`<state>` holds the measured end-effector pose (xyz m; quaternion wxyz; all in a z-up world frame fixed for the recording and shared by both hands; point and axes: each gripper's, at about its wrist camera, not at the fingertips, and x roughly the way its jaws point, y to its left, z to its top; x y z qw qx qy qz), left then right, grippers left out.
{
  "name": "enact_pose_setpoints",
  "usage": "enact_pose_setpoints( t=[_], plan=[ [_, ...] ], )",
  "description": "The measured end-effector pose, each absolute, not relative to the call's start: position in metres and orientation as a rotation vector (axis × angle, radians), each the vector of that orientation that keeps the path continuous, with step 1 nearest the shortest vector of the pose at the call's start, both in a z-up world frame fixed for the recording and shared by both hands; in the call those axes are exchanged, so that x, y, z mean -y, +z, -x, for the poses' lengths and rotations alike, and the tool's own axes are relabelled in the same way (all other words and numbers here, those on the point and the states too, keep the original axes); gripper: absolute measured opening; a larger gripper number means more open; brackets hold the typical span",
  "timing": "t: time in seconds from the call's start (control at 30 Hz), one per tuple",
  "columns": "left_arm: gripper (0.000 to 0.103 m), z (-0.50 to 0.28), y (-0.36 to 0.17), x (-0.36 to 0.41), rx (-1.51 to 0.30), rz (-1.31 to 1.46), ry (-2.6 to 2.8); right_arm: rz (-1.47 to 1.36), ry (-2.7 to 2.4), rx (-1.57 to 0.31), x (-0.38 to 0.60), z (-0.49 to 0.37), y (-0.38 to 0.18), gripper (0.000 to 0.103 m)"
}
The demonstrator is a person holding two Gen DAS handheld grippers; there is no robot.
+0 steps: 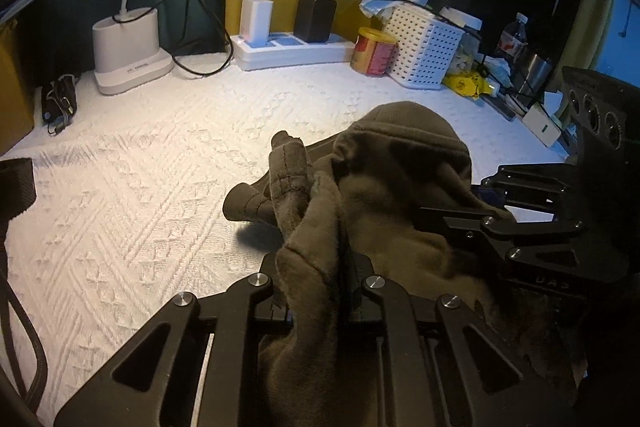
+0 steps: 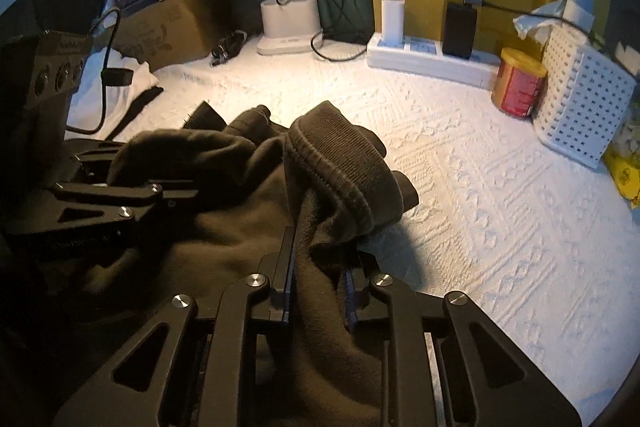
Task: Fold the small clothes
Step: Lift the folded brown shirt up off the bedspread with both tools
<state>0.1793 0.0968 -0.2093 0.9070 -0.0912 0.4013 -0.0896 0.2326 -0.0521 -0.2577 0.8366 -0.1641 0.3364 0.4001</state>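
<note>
So the left gripper (image 1: 316,291) is pinched on a bunched edge of the olive garment (image 1: 384,187), and the right gripper (image 2: 320,283) is clamped on fabric near its ribbed cuff (image 2: 340,163). It's all crumpled between them, low over the white textured worktop (image 1: 140,187). I'd pull the two grips apart to flatten it before any fold. Along the back: lamp base (image 1: 128,47), power strip (image 1: 292,47), tin can (image 1: 374,53), white basket (image 1: 424,47).
</note>
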Motion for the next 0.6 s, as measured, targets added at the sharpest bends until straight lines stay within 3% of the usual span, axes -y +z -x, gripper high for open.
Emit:
enact_pose_setpoints(
  t=[0.6],
  plan=[
    [0.013,-0.139,-0.169,-0.083,-0.676,0.181,-0.195,0.315,0.834,-0.590,0.069,-0.177,-0.211,0.020]
  ],
)
